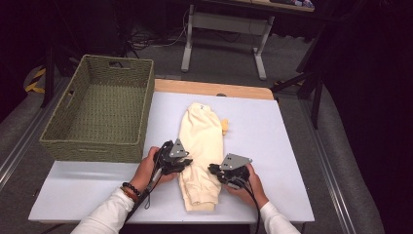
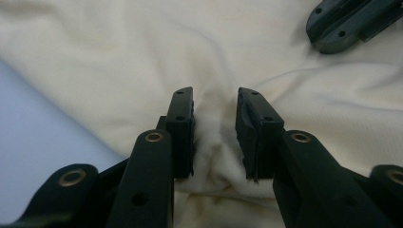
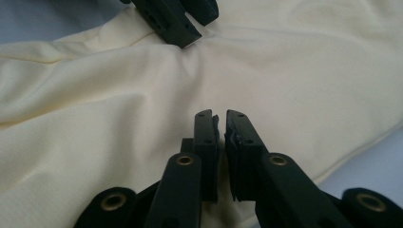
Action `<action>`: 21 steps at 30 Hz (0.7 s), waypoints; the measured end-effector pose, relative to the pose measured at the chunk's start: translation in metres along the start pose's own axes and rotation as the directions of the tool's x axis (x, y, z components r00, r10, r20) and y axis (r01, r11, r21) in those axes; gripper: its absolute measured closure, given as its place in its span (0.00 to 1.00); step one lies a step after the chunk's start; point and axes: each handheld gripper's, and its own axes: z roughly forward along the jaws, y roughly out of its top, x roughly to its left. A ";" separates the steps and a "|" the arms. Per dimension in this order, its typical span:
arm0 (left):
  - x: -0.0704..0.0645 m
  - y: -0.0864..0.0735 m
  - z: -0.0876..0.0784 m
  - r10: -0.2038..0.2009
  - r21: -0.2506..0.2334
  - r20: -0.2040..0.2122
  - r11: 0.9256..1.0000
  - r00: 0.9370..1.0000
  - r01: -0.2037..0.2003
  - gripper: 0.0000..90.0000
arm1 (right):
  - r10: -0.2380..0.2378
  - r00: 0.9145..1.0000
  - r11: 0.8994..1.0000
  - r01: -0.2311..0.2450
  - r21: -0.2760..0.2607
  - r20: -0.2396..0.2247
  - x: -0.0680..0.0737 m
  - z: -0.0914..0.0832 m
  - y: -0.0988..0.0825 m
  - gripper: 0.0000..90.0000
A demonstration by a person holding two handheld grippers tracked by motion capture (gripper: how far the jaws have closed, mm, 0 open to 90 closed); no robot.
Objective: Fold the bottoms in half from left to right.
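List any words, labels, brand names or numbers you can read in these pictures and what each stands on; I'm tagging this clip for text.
None can be read.
Cream garment: plain cloth, no print or tag with lettering.
Woven basket: no label.
Left gripper and right gripper: black jaws with screws and brass bushings, no markings.
Table: bare surface, no writing.

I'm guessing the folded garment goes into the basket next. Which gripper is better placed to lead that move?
Probably the left gripper: it pinches the garment on the side nearer the basket. The right gripper, nearly shut on the cloth, sits on the far side and would trail.
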 end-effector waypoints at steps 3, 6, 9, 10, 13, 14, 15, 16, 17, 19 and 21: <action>0.001 0.002 0.000 -0.024 -0.013 -0.014 1.000 1.000 0.024 0.72 | 0.010 1.000 1.000 -0.009 -0.003 0.014 -0.003 0.000 0.001 0.83; 0.010 0.007 -0.001 -0.088 -0.046 -0.048 0.995 0.995 0.086 0.56 | 0.048 0.997 0.999 -0.046 -0.028 0.058 -0.012 -0.003 0.004 0.71; 0.021 0.015 -0.003 -0.135 -0.083 -0.059 0.988 0.989 0.130 0.47 | 0.066 0.994 0.996 -0.061 -0.059 0.086 -0.022 -0.004 0.008 0.64; 0.025 0.018 -0.003 -0.140 -0.100 -0.071 0.986 0.988 0.133 0.45 | 0.067 0.992 0.996 -0.059 -0.068 0.109 -0.025 -0.004 0.010 0.60; 0.035 0.029 0.001 -0.157 -0.111 -0.113 0.983 0.981 0.145 0.35 | 0.082 0.984 0.993 -0.067 -0.094 0.159 -0.042 -0.002 0.018 0.50; 0.037 0.032 0.002 -0.162 -0.119 -0.122 0.982 0.979 0.147 0.34 | 0.095 0.981 0.991 -0.077 -0.109 0.170 -0.046 -0.002 0.020 0.48; 0.041 0.036 0.005 -0.174 -0.125 -0.130 0.979 0.976 0.158 0.33 | 0.114 0.978 0.987 -0.091 -0.133 0.176 -0.052 -0.001 0.022 0.45; 0.044 0.039 0.006 -0.176 -0.130 -0.132 0.979 0.975 0.159 0.31 | 0.137 0.974 0.982 -0.110 -0.153 0.181 -0.059 0.000 0.025 0.40; 0.046 0.041 0.008 -0.182 -0.129 -0.138 0.978 0.974 0.164 0.29 | 0.149 0.969 0.980 -0.119 -0.159 0.195 -0.064 0.002 0.028 0.36; 0.052 0.046 0.012 -0.202 -0.134 -0.158 0.974 0.966 0.182 0.26 | 0.158 0.962 0.979 -0.123 -0.161 0.222 -0.073 0.004 0.033 0.32; 0.057 0.049 0.016 -0.211 -0.127 -0.175 0.974 0.962 0.190 0.22 | 0.182 0.955 0.975 -0.145 -0.167 0.235 -0.085 0.009 0.038 0.29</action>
